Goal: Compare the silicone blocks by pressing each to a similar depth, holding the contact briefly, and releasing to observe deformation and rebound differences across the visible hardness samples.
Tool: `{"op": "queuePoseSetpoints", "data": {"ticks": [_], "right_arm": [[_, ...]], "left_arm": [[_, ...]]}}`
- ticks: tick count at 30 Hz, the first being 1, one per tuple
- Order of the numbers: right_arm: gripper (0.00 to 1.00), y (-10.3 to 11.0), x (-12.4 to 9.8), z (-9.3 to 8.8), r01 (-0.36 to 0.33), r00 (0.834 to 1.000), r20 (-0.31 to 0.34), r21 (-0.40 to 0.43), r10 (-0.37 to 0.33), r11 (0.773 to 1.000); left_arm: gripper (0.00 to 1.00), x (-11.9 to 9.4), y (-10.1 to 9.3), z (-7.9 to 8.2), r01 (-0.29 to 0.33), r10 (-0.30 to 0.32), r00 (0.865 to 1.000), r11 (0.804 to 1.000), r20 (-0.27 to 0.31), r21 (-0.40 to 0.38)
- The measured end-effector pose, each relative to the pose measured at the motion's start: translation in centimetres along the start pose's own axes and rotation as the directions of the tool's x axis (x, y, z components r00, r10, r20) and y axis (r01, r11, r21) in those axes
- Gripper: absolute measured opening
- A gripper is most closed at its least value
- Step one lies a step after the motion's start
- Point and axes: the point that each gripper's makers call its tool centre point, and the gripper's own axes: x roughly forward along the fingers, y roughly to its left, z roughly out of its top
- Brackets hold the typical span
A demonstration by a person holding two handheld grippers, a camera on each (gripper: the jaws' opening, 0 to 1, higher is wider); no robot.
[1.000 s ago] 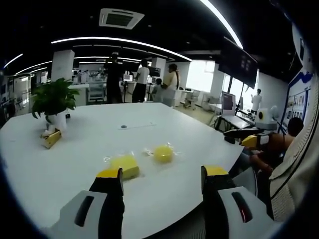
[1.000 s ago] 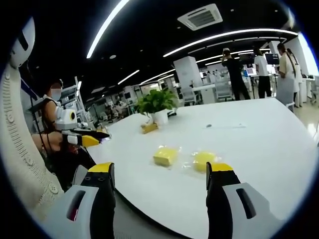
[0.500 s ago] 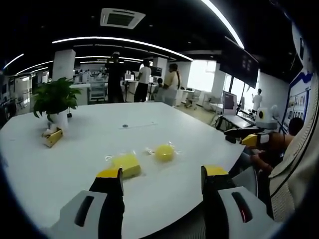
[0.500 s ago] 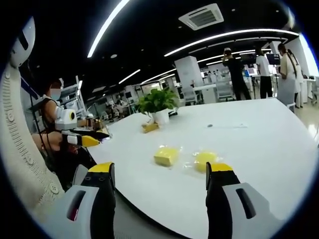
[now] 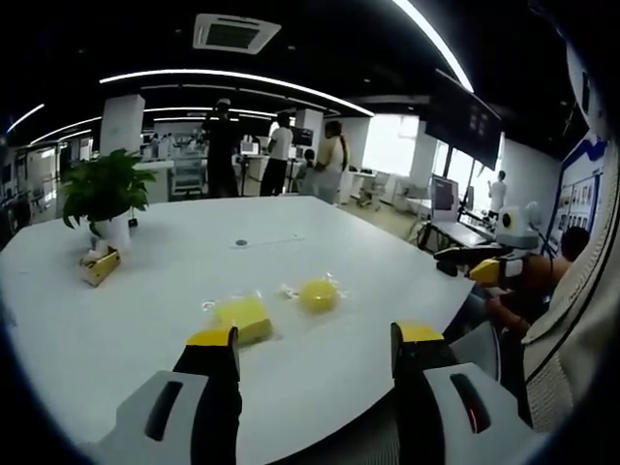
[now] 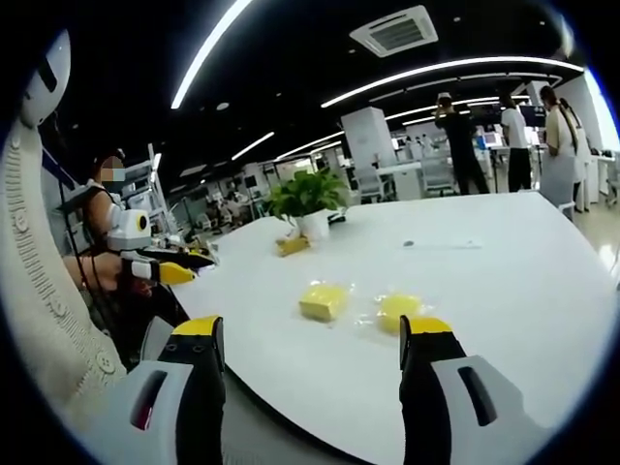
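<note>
— Where do things stand?
— Both my left tongs point(image 5: 312, 349) and right tongs point(image 6: 310, 341) gape empty; the square block point(image 5: 242, 317) and round block point(image 5: 318, 295) sit bagged on the bench point(image 5: 145, 291).
— Risk?
— Slippery wrapping may let them skid when pressed.

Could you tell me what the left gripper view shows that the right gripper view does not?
Left gripper view alone: a dark wall screen and a desk with a monitor to the right of the table.

Right gripper view alone: a person in a white knitted sleeve along the left edge.

Both: the white table, the square yellow block and the round yellow block in clear wrappers, the potted plant, and each view's own open jaws, touching neither block.
</note>
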Motion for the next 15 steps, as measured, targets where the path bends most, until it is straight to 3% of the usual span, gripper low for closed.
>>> {"op": "queuePoseSetpoints", "data": {"ticks": [15], "right_arm": [[0.69, -0.14, 0.21, -0.19, 0.0, 1.0, 0.004, 0.007, 0.0, 1.0]], "left_arm": [[0.62, 0.03, 0.02, 0.19, -0.004, 0.004, 1.0, 1.0, 0.006, 0.003]]}}
